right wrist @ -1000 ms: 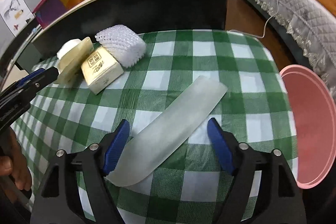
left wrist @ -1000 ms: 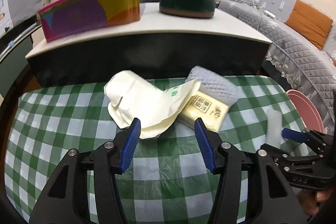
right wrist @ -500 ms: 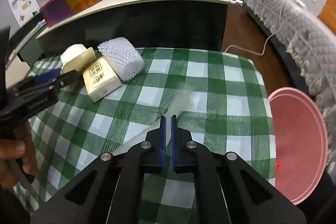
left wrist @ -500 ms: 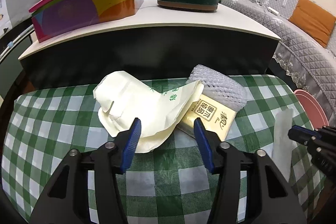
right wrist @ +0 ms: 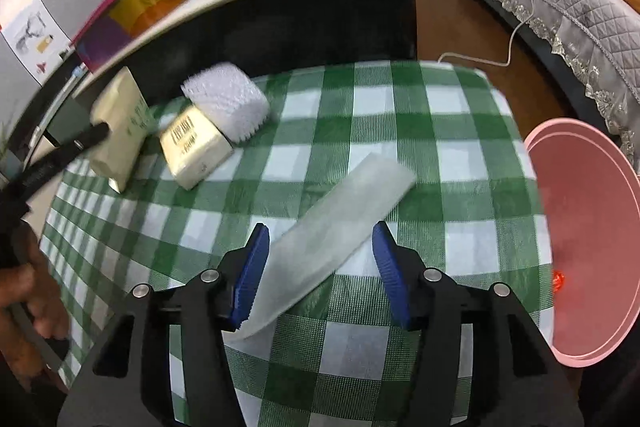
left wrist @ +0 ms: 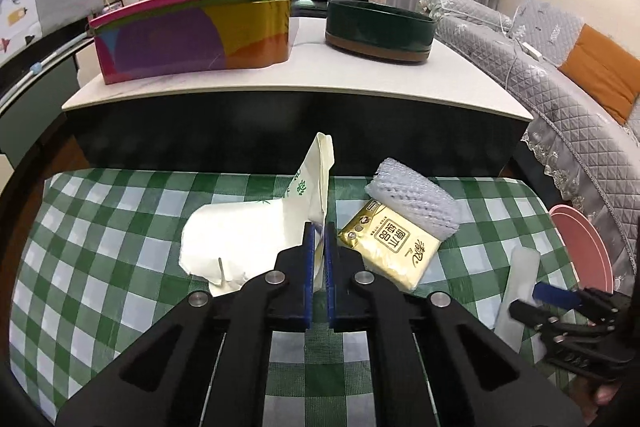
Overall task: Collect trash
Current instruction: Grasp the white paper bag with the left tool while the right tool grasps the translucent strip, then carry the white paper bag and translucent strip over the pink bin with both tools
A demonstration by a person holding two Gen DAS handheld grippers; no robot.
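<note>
Left gripper [left wrist: 317,247] has just clamped shut on the cream paper bag [left wrist: 244,239], which lies left of the yellow tissue pack [left wrist: 390,251] on the checked cloth. Lifting comes next, I judge. Right gripper [right wrist: 318,267], right of that pack, has just been opening, jaws loosely astride the translucent strip [right wrist: 340,227]; it needs to close again, then carry it to the pink bin [right wrist: 592,227].

Green-checked tabletop [left wrist: 100,267]; raised white shelf [left wrist: 360,75] behind, bearing a multicoloured tin [left wrist: 192,35] and a dark green round box [left wrist: 380,27]; grey quilted sofa [left wrist: 560,75] with orange cushion [left wrist: 600,71] at right
</note>
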